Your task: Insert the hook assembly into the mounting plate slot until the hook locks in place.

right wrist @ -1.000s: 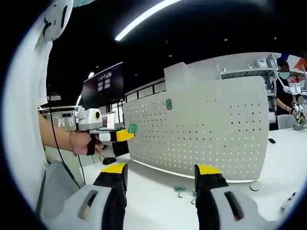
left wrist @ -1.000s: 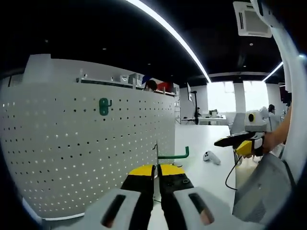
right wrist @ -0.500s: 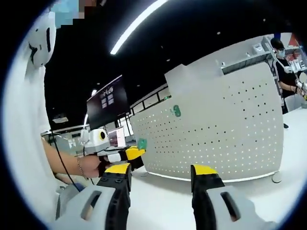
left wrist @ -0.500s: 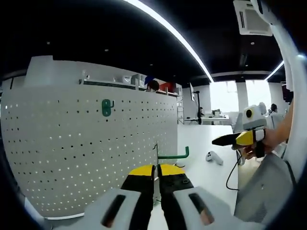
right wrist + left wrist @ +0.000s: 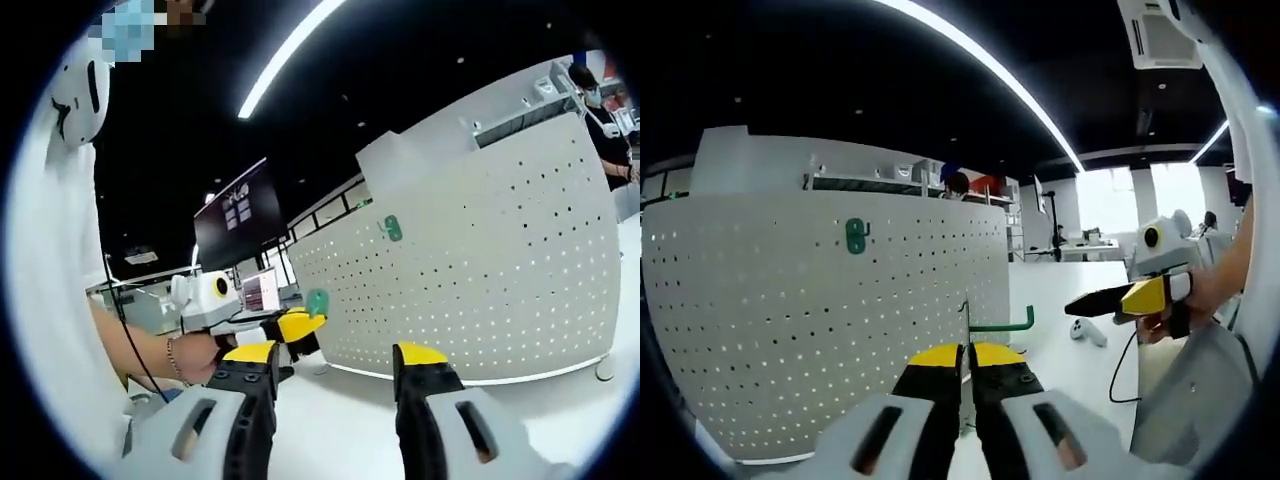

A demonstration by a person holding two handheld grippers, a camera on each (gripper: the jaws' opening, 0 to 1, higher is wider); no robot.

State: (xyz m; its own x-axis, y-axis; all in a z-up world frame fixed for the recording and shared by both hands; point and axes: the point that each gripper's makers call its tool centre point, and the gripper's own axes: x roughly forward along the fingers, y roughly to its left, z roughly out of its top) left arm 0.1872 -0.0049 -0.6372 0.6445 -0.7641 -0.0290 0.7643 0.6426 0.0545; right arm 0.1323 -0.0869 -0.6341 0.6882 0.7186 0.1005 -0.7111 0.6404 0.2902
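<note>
Two yellow-tipped jaws of the left gripper (image 5: 967, 362) pinch the green hook (image 5: 1002, 323) by its thin flat plate, a light, stiff piece held short of the white pegboard (image 5: 790, 330), while the right gripper (image 5: 333, 360) stands open, empty.

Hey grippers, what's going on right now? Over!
Left gripper shut on green hook, facing pegboard. Right gripper open, holding nothing. One hook already on board. Nothing in the way.
</note>
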